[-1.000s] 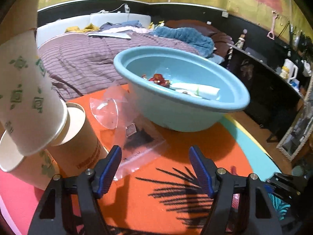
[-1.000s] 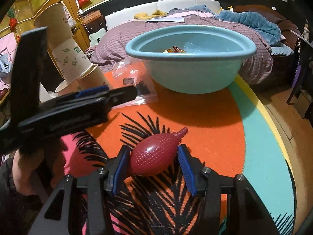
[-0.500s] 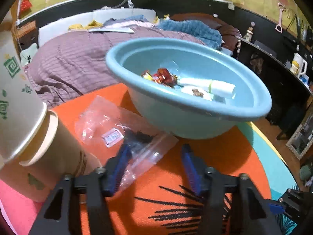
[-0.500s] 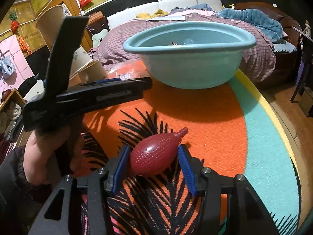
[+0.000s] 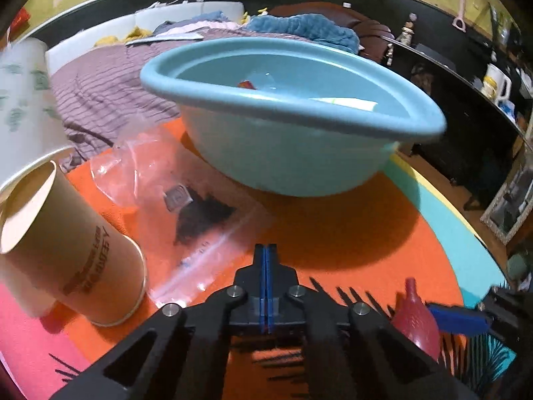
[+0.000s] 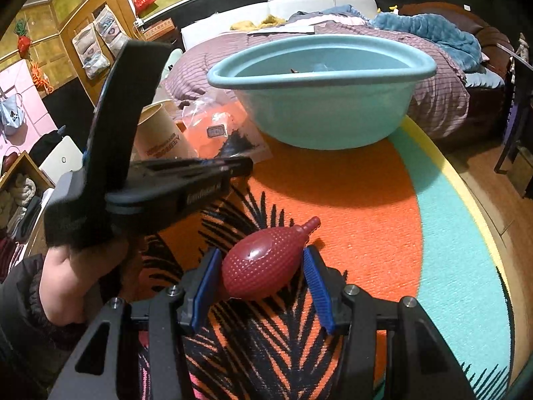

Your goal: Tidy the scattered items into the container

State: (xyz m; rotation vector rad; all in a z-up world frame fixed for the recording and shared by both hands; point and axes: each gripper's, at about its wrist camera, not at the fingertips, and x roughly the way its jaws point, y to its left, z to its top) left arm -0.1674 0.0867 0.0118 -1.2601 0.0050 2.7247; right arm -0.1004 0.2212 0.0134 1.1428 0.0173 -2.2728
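Since my left gripper (image 5: 266, 260) has just closed, seemingly beside the plastic bag (image 5: 186, 206), while my right gripper (image 6: 263, 283) holds the red bulb (image 6: 263, 266), lifting may leave the bag behind.

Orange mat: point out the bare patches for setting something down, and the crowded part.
Free: the orange stretch in front of the blue basin, right of the red bulb blower, out to the teal band. Crowded: the left, where the clear plastic bag meets the paper cup.
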